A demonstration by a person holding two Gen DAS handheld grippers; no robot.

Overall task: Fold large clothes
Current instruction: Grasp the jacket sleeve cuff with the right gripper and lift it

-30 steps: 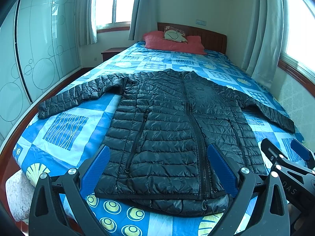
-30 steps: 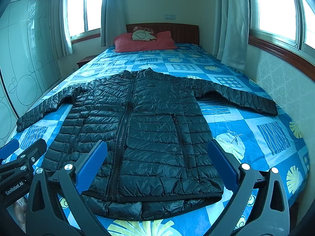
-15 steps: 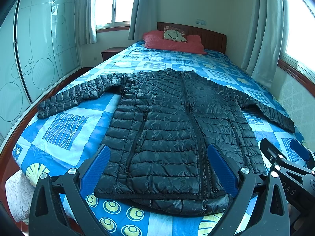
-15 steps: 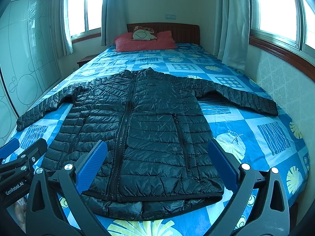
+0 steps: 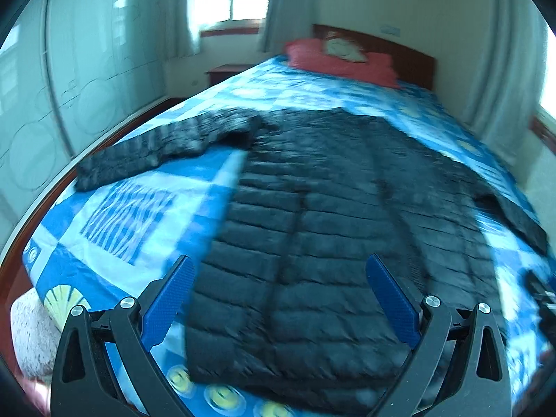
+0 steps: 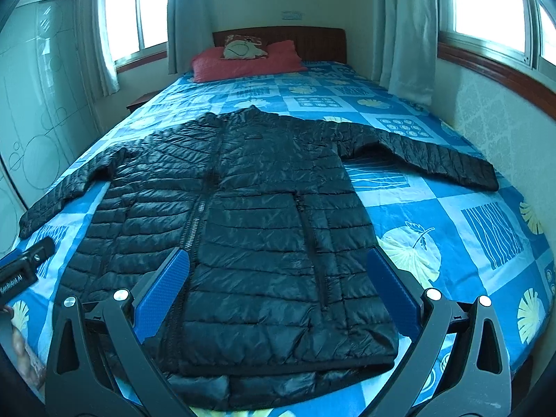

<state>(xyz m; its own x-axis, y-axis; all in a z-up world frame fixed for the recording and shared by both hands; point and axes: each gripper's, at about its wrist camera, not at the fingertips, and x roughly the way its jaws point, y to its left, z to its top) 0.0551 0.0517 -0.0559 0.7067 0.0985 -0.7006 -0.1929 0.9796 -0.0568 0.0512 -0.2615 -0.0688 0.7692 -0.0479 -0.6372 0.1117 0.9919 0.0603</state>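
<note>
i am holding my left hand-held gripper [image 5: 278, 299] with its blue pads [image 5: 392, 304] spread wide, pinching nothing and touching nothing; it is hovering above the lower part of the black quilted jacket [image 6: 243, 226]. this view is blurring, so fine detail is hard to tell. i am holding my right hand-held gripper [image 6: 278, 292] spread just as wide and empty too, hanging over the jacket's hem without touching it. the jacket is lying flat and zipped on the bed [image 6: 451, 243], front up, collar pointing toward the red pillow [image 6: 243, 60] at the headboard, with both sleeves stretching out sideways on the blue patterned bedspread. the hem is lying near the foot edge of the bed, closest to me.
</note>
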